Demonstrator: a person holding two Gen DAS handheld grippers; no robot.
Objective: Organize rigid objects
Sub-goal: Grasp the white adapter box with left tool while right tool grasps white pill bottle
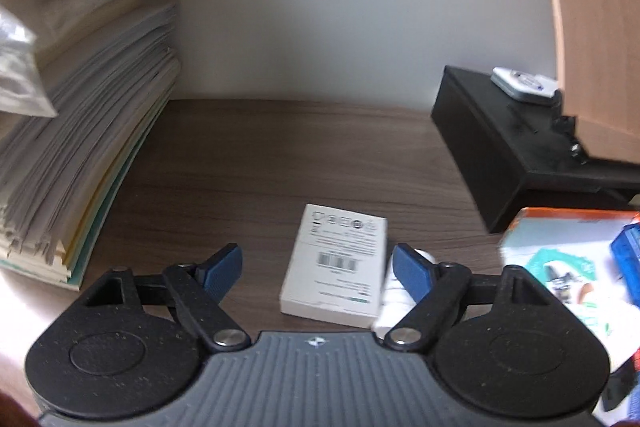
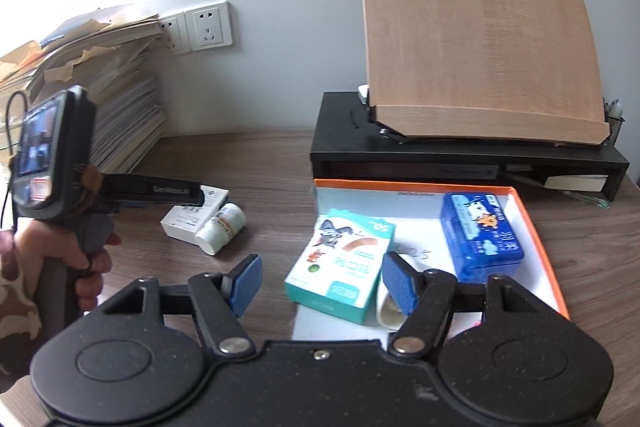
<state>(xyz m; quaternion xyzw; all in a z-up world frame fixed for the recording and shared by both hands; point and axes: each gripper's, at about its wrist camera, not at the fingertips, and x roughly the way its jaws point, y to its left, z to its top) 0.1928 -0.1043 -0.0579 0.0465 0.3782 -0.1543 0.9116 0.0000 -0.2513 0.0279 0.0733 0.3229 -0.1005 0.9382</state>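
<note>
White box (image 1: 335,267) partly hides a blurred bottle (image 1: 394,297) beside it.

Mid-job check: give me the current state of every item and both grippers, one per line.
left gripper: open, empty, over the white carton.
right gripper: open, empty, over the teal box.
white carton: flat on the desk, outside the tray.
white bottle: on its side against the carton.
teal box: lying in the orange-rimmed tray, overhanging its left edge.
blue box: lying in the tray, closed.
</note>
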